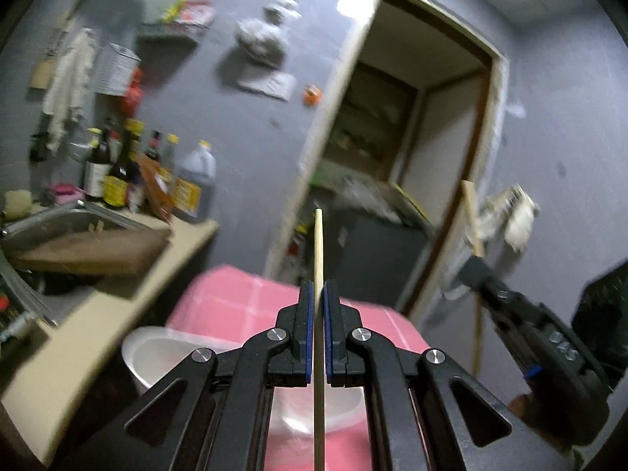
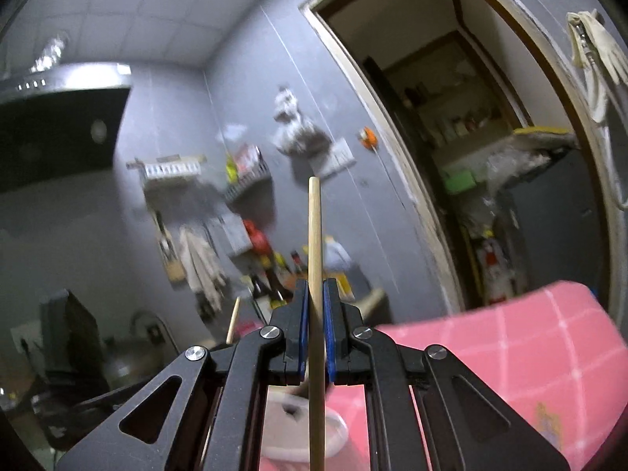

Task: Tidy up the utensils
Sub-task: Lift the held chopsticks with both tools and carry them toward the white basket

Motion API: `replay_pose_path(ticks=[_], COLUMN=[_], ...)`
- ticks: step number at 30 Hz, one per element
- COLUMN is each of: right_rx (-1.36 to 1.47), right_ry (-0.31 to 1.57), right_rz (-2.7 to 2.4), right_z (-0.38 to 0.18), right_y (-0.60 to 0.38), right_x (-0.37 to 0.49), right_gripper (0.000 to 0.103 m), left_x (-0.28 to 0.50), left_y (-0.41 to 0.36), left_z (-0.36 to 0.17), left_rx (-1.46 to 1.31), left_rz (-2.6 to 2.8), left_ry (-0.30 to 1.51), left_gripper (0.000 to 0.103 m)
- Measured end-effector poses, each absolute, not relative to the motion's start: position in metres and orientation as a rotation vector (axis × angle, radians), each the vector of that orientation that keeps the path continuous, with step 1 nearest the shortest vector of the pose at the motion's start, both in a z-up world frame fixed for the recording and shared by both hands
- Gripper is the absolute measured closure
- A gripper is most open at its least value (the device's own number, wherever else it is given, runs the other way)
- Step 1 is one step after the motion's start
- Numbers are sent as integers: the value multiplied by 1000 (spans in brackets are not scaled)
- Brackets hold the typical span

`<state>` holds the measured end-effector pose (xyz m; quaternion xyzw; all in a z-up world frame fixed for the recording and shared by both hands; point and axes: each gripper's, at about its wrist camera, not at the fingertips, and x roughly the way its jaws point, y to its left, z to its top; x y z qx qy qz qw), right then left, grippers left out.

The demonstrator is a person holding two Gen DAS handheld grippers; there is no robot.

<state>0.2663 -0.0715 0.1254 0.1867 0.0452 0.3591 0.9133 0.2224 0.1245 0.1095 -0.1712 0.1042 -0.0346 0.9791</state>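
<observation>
My left gripper (image 1: 318, 294) is shut on a thin wooden chopstick (image 1: 318, 243) that points up past the fingertips. My right gripper (image 2: 315, 294) is shut on a second wooden chopstick (image 2: 314, 227), also upright. Both are raised above a pink checked table (image 1: 235, 298). A white bowl-like holder (image 1: 157, 353) sits on the table under the left gripper; it also shows in the right wrist view (image 2: 290, 431). The right gripper's body (image 1: 549, 353) shows at the right of the left wrist view. The left gripper's chopstick tip (image 2: 234, 320) shows at the left of the right wrist view.
A counter (image 1: 117, 274) with a steel sink (image 1: 59, 223) and several sauce bottles (image 1: 117, 172) lies to the left. An open doorway (image 1: 412, 137) lies ahead with a dark cabinet (image 1: 376, 255) inside. Racks and bags hang on the grey wall (image 2: 243, 172).
</observation>
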Motion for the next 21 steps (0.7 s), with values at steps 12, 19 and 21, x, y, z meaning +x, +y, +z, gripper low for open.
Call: replay_pose_path(ticks=[12,19,21], right_rx=[338,322,316], right_ry=[-168,-128,-115], right_rz=[685,673,668], right_z=[127,108,104], right_y=[-28,-24,-22], right_x=[282,294,295], right_gripper=[97,97,97], left_x=[249,249,251], left_y=[223,224,219], left_z=[110,92,87], left_rx=[-429,-424,-415], left_rz=[93,124,127], left_ry=[5,3,16], left_gripper=[100,100,100])
